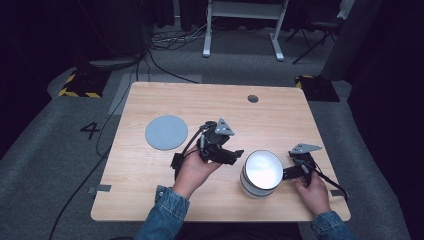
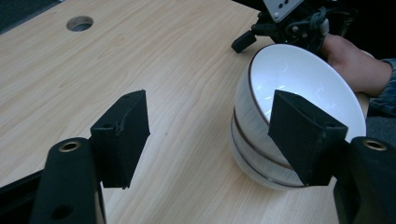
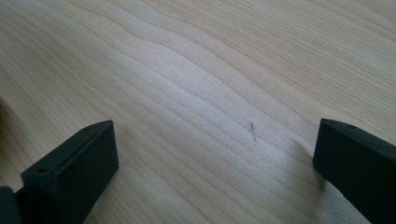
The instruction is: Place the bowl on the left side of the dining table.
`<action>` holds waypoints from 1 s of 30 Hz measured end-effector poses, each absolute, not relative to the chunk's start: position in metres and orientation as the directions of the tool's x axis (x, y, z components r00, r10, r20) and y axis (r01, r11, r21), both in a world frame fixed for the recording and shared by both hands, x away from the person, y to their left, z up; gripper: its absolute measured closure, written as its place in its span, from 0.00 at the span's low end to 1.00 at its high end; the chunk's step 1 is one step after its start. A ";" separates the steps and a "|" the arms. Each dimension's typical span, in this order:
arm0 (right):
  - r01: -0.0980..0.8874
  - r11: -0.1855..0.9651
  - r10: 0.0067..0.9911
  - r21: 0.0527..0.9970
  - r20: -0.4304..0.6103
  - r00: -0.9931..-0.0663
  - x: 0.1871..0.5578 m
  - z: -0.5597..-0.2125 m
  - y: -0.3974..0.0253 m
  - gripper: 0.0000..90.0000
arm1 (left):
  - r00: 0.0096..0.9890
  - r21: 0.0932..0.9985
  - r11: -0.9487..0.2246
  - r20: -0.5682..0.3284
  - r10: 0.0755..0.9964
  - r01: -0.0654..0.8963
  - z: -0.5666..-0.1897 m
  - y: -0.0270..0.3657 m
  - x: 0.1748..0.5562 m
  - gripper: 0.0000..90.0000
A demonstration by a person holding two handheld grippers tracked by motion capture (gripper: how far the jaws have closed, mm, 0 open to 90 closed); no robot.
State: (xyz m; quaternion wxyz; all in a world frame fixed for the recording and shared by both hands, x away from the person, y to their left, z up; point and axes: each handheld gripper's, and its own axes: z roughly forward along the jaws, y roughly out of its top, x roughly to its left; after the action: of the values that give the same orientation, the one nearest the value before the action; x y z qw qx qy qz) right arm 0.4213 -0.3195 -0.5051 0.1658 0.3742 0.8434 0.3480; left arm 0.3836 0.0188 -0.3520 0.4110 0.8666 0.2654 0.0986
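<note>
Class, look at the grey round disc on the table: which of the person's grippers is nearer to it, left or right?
Left. The left gripper is just right of the grey disc, with bare table between. The right gripper is farther off, beyond the white bowl.

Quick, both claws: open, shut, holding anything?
Left claw: open, empty, beside the bowl.
Right claw: open, empty, over bare table.

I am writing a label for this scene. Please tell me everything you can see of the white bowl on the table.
The white bowl is round and glossy, like glazed ceramic, with a thin dark line on its rim and dark bands around its outer wall. It looks empty and stands upright on the wooden table, near the person's edge, between the left gripper and the right gripper. Both grippers are open, close beside it. Whether either touches it, I cannot tell.
</note>
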 end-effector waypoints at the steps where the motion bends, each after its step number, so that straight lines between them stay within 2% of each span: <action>1: 0.516 0.477 0.747 0.711 -0.019 -0.665 0.421 -0.505 -0.319 0.00 | 0.842 0.765 -0.524 -0.045 0.538 0.375 -0.352 0.015 0.384 0.32; 10: 0.516 0.477 0.747 0.711 -0.019 -0.665 0.421 -0.505 -0.319 0.00 | 0.865 0.736 -0.569 -0.045 0.500 0.367 -0.353 -0.012 0.390 0.32; 16: 0.516 0.478 0.747 0.711 -0.019 -0.665 0.421 -0.505 -0.319 0.00 | 0.888 0.702 -0.628 -0.014 0.460 0.336 -0.353 -0.036 0.396 0.32; 24: 0.515 0.478 0.746 0.712 -0.020 -0.665 0.421 -0.505 -0.319 0.00 | 0.889 0.702 -0.612 -0.069 0.452 0.365 -0.365 -0.050 0.405 0.32; 30: 0.510 0.480 0.744 0.714 -0.023 -0.668 0.422 -0.505 -0.320 0.00 | 0.890 0.661 -0.638 -0.107 0.442 0.396 -0.380 -0.048 0.414 0.33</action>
State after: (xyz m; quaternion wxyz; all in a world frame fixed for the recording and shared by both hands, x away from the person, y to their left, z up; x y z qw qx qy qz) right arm 0.4217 -0.3196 -0.5052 0.1674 0.3715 0.8438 0.3493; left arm 0.4140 -0.0484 -0.3805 0.3569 0.9044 0.2317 0.0325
